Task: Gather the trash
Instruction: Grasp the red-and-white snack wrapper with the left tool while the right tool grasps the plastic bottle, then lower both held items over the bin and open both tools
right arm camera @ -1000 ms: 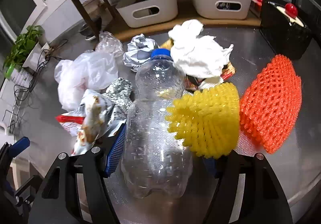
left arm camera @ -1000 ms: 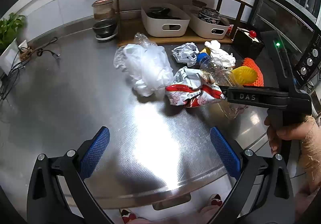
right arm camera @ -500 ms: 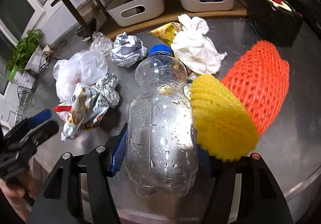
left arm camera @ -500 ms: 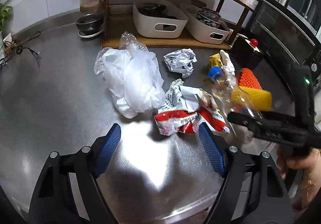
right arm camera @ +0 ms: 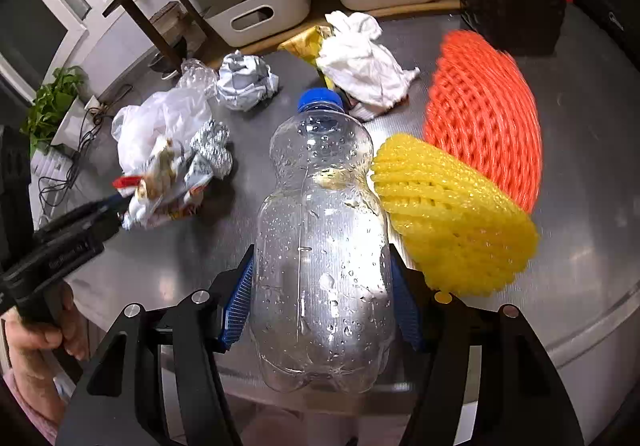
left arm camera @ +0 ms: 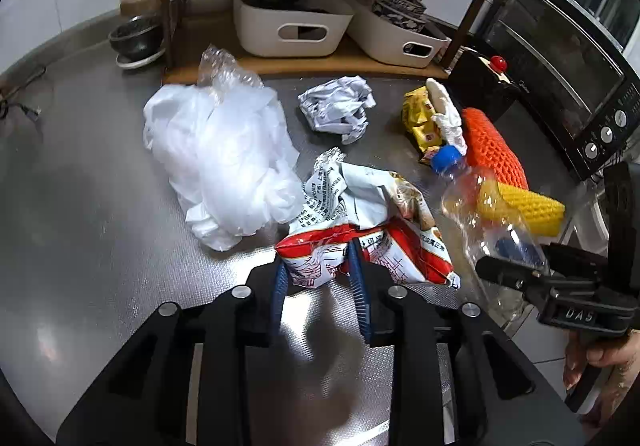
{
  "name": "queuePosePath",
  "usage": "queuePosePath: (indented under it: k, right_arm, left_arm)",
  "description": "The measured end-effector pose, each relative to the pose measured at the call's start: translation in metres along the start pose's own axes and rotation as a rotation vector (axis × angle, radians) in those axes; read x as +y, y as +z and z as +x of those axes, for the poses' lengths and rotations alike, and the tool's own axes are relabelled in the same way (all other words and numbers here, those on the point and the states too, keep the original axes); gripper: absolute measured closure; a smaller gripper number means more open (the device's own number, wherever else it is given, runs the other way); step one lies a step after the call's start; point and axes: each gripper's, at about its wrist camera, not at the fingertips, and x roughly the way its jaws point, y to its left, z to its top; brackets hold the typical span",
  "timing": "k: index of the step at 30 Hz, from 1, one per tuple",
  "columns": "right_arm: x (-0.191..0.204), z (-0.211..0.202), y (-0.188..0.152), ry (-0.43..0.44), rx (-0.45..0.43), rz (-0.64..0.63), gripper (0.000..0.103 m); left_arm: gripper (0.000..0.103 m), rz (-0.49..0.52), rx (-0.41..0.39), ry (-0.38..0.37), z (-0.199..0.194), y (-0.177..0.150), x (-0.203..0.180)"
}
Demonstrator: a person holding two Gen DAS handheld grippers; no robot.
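A crumpled red-and-white snack bag (left arm camera: 360, 222) lies on the steel counter (left arm camera: 80, 226). My left gripper (left arm camera: 318, 274) has its jaws closing, and the blue pads pinch the bag's near edge. From the right wrist view the same bag (right arm camera: 168, 182) shows at the left gripper's tip (right arm camera: 116, 206). My right gripper (right arm camera: 324, 310) is shut on a clear plastic bottle (right arm camera: 320, 226) with a blue cap, held by its lower body. A yellow foam net (right arm camera: 452, 214) leans against the bottle and the right finger. I cannot tell whether it is caught in the grip.
An orange foam net (right arm camera: 488, 118), white tissue (right arm camera: 360, 58), yellow wrapper (left arm camera: 420, 118), crumpled paper (left arm camera: 336, 110), foil (right arm camera: 212, 146) and a white plastic bag (left arm camera: 220, 158) lie around. White bins (left arm camera: 292, 26) sit under a wooden shelf. A toaster oven (left arm camera: 560, 66) stands right.
My left gripper moved forward and down to the snack bag and its jaws narrowed from wide onto the bag's edge. The right gripper shifted with the bottle, and the yellow net moved along with it.
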Motion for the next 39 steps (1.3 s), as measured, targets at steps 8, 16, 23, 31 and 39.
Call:
queuePosePath:
  k: [8,16,23,31,39]
  right_arm:
    - [0.018,-0.019,-0.014,0.047,-0.031,-0.030,0.041]
    - [0.042,-0.034,-0.033,0.075,-0.049,-0.063,0.041]
    - [0.057,-0.038,-0.065,0.099,-0.026,-0.085,0.041]
    - [0.078,-0.047,-0.108,0.129,0.016,-0.127,0.041]
    - [0.079,-0.047,-0.157,0.136,0.099,-0.129,0.041]
  left_arm:
    - [0.092,0.028,-0.034,0.009,-0.021,-0.012,-0.010]
    - [0.094,0.024,-0.055,0.030,-0.062,-0.050,-0.014]
    - [0.094,-0.009,-0.034,0.056,-0.085,-0.097,-0.009]
    - [0.094,-0.051,-0.023,0.079,-0.112,-0.154,-0.005]
    - [0.094,-0.095,0.052,0.081,-0.116,-0.211,-0.006]
